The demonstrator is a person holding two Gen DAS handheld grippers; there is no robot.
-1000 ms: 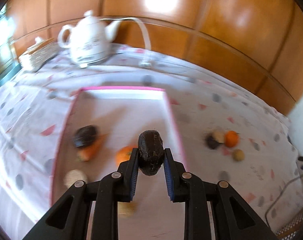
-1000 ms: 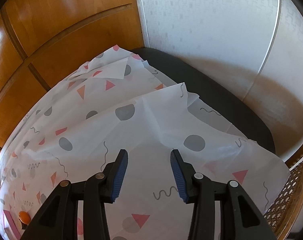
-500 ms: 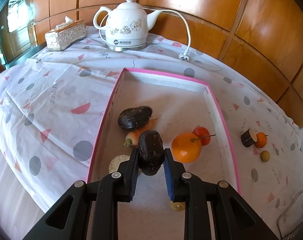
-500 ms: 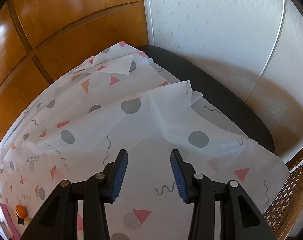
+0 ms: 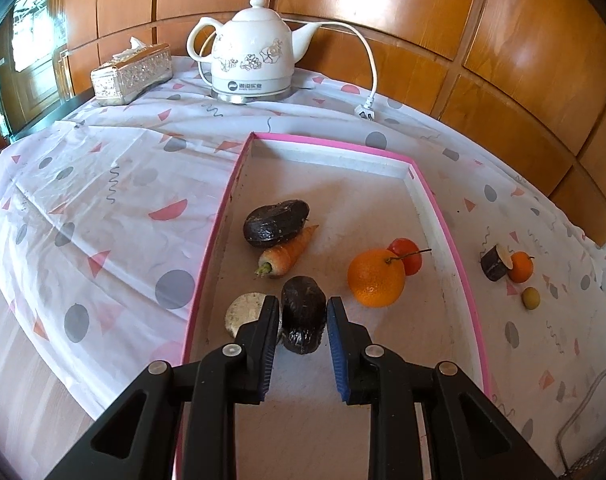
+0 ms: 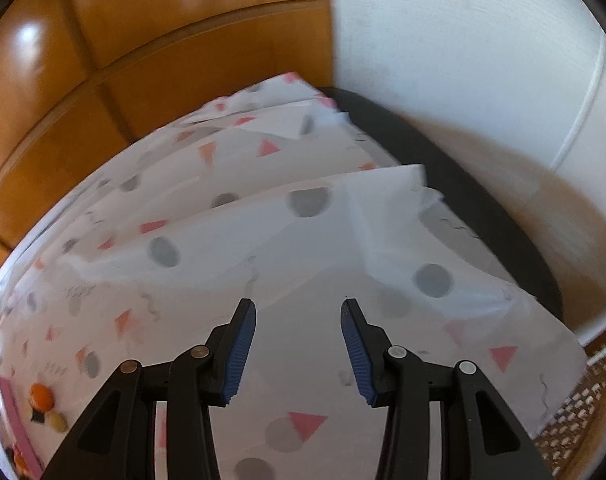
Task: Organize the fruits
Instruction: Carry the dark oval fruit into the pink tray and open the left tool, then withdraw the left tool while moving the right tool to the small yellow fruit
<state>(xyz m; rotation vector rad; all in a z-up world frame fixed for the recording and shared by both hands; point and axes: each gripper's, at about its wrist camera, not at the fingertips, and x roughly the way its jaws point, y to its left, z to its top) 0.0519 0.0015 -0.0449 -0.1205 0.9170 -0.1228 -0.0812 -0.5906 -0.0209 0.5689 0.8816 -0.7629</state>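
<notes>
My left gripper [image 5: 303, 312] holds a dark wrinkled fruit [image 5: 303, 314] between its fingers, low over the near part of the pink-rimmed tray [image 5: 211, 240]. In the tray lie another dark fruit [image 5: 275, 223], a carrot [image 5: 289, 254], an orange [image 5: 376, 278], a red fruit [image 5: 407, 254] and a pale round slice [image 5: 245, 312]. On the cloth right of the tray lie a dark cut piece [image 5: 493, 266], a small orange fruit [image 5: 520, 267] and a small yellow fruit [image 5: 530, 298]. My right gripper [image 6: 299, 320] is open and empty above the cloth.
A white kettle [image 5: 251, 60] with cord and plug [image 5: 365, 111] stands at the back, a tissue box [image 5: 131, 74] to its left. The patterned cloth [image 6: 303, 248] ends at a dark table edge [image 6: 483, 208] by the wall. Wood panelling runs behind.
My left gripper has carried the dark fruit left and down over the tray, and its jaws now look slightly wider. My right gripper has tilted a little; the view is blurred.
</notes>
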